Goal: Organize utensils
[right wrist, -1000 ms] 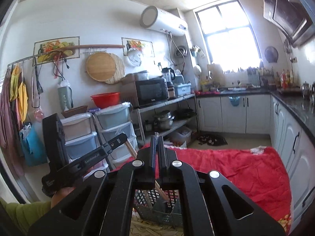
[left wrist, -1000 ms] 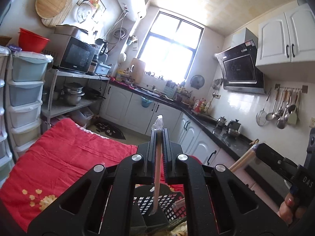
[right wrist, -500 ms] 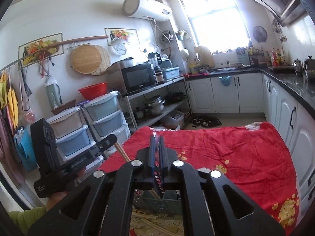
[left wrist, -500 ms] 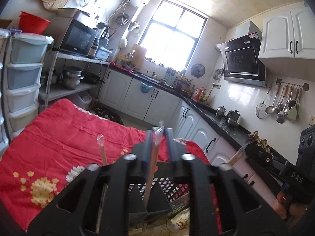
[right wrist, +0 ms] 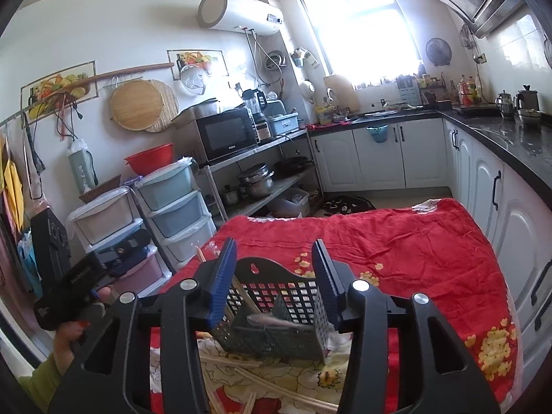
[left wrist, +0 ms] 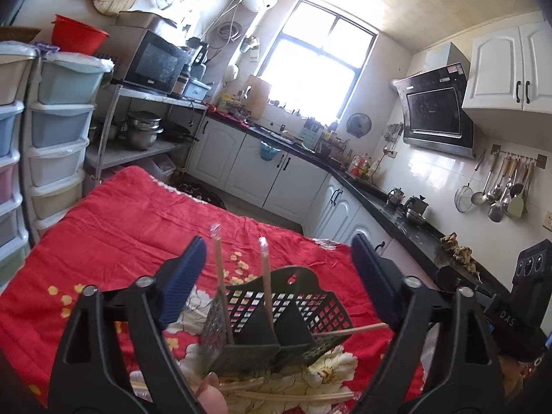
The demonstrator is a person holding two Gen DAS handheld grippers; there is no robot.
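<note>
A dark green mesh utensil basket (left wrist: pixel 303 307) stands on the red flowered cloth; it also shows in the right wrist view (right wrist: pixel 276 310). Two wrapped chopsticks (left wrist: pixel 265 276) stand upright in its left compartment, and another chopstick (left wrist: pixel 348 330) lies across its right side. My left gripper (left wrist: pixel 276 276) is open and empty just above the basket. My right gripper (right wrist: pixel 274 281) is open and empty over the basket. Loose chopsticks (left wrist: pixel 293 395) lie on the cloth in front of the basket, and they show in the right wrist view (right wrist: pixel 241 372) too.
The red cloth (right wrist: pixel 396 241) covers the table. Stacked plastic drawers (right wrist: pixel 172 207) and a metal shelf with pots (right wrist: pixel 262 179) stand to the left. White cabinets under a black counter (right wrist: pixel 500 145) run along the right. The other gripper's body (right wrist: pixel 69 276) is at the left.
Both grippers have opened and let go of their chopsticks, which now rest in the basket. Both views have tilted down toward the basket.
</note>
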